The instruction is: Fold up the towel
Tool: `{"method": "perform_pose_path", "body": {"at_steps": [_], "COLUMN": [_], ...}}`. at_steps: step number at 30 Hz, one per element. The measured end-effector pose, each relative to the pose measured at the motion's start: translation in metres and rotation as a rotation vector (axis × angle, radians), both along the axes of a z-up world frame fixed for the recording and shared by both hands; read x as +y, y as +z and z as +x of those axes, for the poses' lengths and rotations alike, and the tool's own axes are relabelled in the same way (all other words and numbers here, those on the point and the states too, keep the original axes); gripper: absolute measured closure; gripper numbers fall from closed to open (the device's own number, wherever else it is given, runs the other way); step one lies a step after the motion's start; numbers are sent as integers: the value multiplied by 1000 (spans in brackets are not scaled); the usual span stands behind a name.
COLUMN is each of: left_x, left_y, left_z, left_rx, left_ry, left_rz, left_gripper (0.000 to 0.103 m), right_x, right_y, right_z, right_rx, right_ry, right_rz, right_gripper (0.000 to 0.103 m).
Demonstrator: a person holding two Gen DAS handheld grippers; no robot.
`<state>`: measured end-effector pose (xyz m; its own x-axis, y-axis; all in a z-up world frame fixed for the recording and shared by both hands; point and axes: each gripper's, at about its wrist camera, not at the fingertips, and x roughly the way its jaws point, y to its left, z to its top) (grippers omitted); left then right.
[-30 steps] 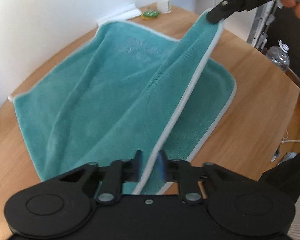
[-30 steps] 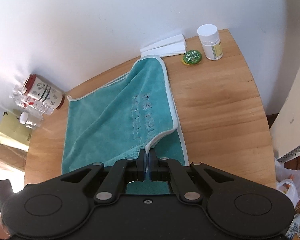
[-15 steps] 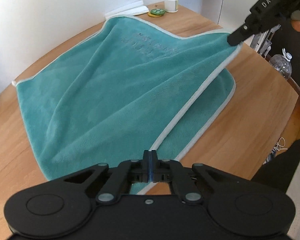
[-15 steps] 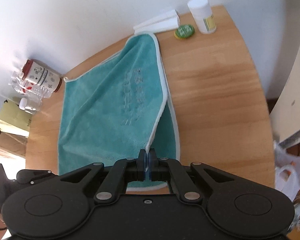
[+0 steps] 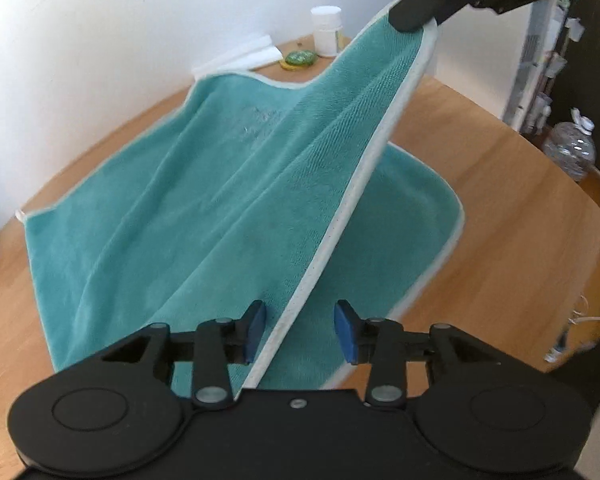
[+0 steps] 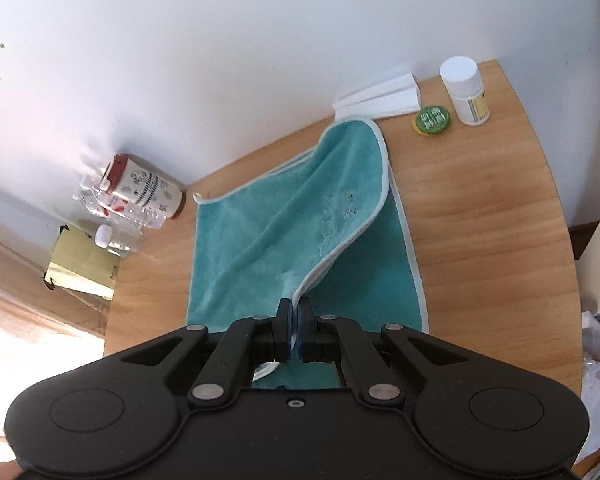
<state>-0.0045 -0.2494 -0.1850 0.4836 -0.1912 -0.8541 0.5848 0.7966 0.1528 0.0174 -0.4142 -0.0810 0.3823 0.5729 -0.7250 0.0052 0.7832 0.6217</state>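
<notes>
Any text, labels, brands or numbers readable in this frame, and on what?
None can be read.
Teal towel: embossed lettering, too faint and blurred.
Green round lid: light characters, too small.
White pill bottle: yellow label, print too small.
Patterned canister: decoration only, no legible words.
Yellow-green bag: dark marks, blurred.

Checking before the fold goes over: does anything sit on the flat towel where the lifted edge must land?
Nothing visible does. The towel surface is bare; the bottle, tin and paper lie beyond its far corner.
</notes>
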Motion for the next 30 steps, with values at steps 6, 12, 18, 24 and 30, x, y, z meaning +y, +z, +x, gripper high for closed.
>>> {"method": "perform_pose_path", "body": {"at_steps": [6,12,18,24,30], "left_x": [11,32,46,37,37], "left_y": [-6,6,18,-1,-9], "left_z": [2,-5,-23,-30,-26], "left_rx": [-38,-12,63,119,151], "left_ry": [24,-1,-43,-83,-73], "left_rz": [39,29,22,82,94], "left_gripper": [100,101,100,100,96], "right_x": [-5,-7,0,11,25], "right_y": [-7,-26,-60,-94,-98], "right_z": [-6,-14,-27,-35,-46], "right_rx": [18,63,115,153,99], "right_ry": [-11,5,52,99,153], "right_rz": [0,-25,-121,-214,-303], "right_gripper": [101,101,101,101,101]}}
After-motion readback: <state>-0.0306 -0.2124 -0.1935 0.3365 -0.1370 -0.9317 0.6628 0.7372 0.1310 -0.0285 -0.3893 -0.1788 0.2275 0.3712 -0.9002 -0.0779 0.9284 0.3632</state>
